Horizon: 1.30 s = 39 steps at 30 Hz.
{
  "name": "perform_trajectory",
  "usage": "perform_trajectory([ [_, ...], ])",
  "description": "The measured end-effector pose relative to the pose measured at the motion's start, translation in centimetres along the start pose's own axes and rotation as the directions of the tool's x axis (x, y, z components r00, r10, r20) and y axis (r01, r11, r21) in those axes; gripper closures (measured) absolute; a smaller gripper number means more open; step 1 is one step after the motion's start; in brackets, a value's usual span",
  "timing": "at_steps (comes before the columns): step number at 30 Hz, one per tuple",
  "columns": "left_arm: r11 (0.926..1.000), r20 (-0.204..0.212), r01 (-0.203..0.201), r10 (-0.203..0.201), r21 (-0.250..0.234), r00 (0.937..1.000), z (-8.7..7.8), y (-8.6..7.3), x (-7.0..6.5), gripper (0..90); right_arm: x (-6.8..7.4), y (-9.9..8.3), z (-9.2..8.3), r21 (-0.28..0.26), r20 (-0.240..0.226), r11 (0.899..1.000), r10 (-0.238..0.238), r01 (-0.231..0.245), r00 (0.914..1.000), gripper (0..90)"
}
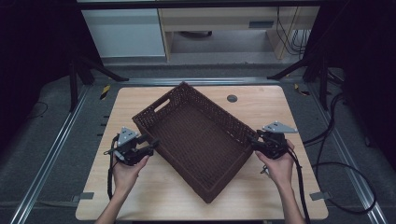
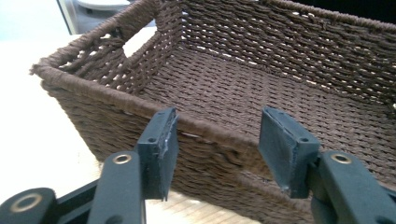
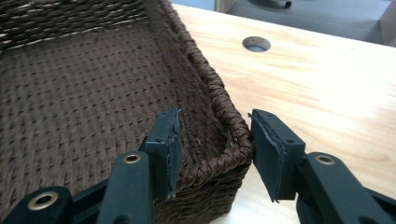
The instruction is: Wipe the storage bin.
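A dark brown woven basket (image 1: 205, 105) lies slantwise on the wooden table (image 1: 154, 196), with nothing inside it. At its left long wall, my left gripper (image 1: 152, 144) is open. In the left gripper view, that gripper (image 2: 222, 133) has both pads outside the wall, in front of the basket rim (image 2: 93, 86). My right gripper (image 1: 254, 141) is at the basket's right corner. In the right gripper view it (image 3: 215, 135) straddles the corner of the rim (image 3: 210, 84). One pad is over the inside with a gap to the weave, and the other touches the outside of the corner.
A round cable hole (image 1: 232, 98) sits in the table beyond the basket, and the right gripper view shows the hole (image 3: 256, 44) too. Black cables (image 1: 345, 172) lie on the floor at the right. Bare tabletop lies in front of the basket and at its far left.
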State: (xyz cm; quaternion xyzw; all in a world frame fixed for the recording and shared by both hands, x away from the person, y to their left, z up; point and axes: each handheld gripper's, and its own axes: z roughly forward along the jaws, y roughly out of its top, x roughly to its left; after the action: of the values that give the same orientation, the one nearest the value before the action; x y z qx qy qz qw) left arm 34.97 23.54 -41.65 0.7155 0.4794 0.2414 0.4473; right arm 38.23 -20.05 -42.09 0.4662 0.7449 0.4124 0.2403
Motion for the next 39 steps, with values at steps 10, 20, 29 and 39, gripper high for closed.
perform_trajectory([
  [10, 0.9993, -0.009, -0.037, 0.037, 0.009, 0.9993, 1.1, 0.3, -0.2, 46.8, -1.2, 0.4, 0.7, -0.002, -0.039, 0.999, -0.038, 0.038, 0.9985, 65.6],
  [20, 0.9993, -0.009, -0.034, 0.034, 0.015, 0.9994, 0.6, 0.3, -0.6, 46.4, -0.2, -0.1, 0.1, 0.011, -0.048, 0.998, -0.057, 0.058, 0.9972, 74.9],
  [29, 0.9973, -0.035, -0.062, 0.063, 0.039, 0.9974, 0.8, 0.3, -1.4, 48.2, 0.2, 0.1, -0.5, 0.03, -0.1, 0.997, -0.061, 0.064, 0.9931, 68.0],
  [39, 0.9957, -0.068, -0.087, 0.089, 0.032, 0.9937, 1.5, 0.4, -1.2, 49.2, 0.5, 0.5, 0.9, -0.008, -0.119, 0.995, -0.104, 0.104, 0.9874, 80.7],
])
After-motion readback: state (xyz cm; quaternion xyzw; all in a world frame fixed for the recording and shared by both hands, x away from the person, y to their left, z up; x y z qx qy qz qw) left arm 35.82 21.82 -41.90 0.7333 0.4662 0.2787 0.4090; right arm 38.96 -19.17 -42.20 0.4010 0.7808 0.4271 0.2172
